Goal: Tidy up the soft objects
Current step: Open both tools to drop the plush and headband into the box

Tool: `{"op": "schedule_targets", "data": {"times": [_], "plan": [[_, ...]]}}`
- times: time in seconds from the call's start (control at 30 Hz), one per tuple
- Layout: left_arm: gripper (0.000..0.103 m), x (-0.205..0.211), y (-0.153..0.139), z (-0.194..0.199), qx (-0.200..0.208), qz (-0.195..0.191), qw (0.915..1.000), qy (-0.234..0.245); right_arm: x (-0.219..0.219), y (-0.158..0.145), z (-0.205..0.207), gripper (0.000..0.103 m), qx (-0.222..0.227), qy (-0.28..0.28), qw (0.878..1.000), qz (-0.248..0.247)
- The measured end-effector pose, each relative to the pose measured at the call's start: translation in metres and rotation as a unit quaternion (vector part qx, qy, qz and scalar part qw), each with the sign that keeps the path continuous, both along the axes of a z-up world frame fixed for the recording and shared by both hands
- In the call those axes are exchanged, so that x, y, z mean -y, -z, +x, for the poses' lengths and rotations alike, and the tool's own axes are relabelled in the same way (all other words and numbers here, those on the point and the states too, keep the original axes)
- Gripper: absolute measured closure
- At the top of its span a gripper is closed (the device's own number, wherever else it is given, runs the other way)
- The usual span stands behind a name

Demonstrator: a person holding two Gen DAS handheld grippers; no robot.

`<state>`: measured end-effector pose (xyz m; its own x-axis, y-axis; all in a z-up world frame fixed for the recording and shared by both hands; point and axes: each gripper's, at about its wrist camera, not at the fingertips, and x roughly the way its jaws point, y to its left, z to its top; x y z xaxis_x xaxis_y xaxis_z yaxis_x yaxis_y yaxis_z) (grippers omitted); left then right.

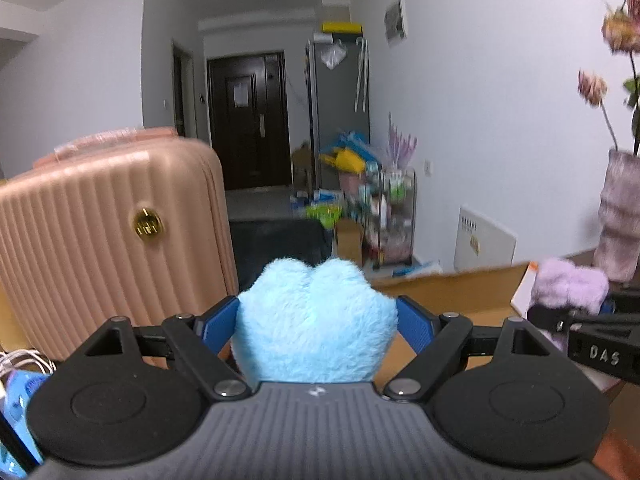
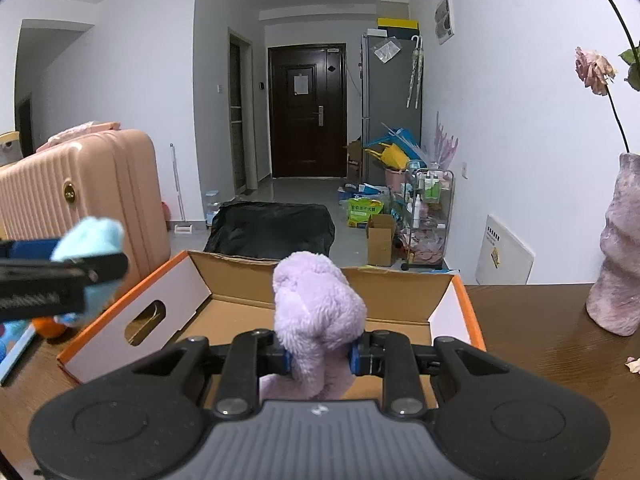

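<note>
Pinching both: left gripper point(image 1: 316, 320) is squeezing blue plush point(image 1: 314, 324), hiding its base; right gripper point(image 2: 319, 354) is clamping purple plush point(image 2: 316, 312) over the box point(image 2: 400, 280), floor mostly blocked.

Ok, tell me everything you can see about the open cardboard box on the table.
The cardboard box sits open on the dark wooden table. It is plain brown inside, white outside with orange edges, and has an oval handle cut-out in its left wall. Its flaps stand up and outward. What shows of the inside is bare. The right hand-held gripper holds a purple plush toy in front of the box. A pink suitcase stands beyond its left side.
</note>
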<state>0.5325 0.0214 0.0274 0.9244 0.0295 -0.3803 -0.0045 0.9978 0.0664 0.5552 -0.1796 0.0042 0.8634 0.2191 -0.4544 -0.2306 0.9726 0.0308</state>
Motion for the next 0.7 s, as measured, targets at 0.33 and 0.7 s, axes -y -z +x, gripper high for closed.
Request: {"op": "schedule_targets", "data": {"times": [0.33, 0.7], "plan": [[0.017, 0.003, 0.016, 0.008, -0.02, 0.011, 0.9997, 0.0, -0.004, 0.009, 0.005, 0.073, -0.013, 0.012, 1.0, -0.008], [0.0, -0.004, 0.013, 0.006, -0.016, -0.012, 0.9998, -0.008, -0.001, 0.006, 0.005, 0.001, -0.006, 0.04, 0.999, -0.025]]}}
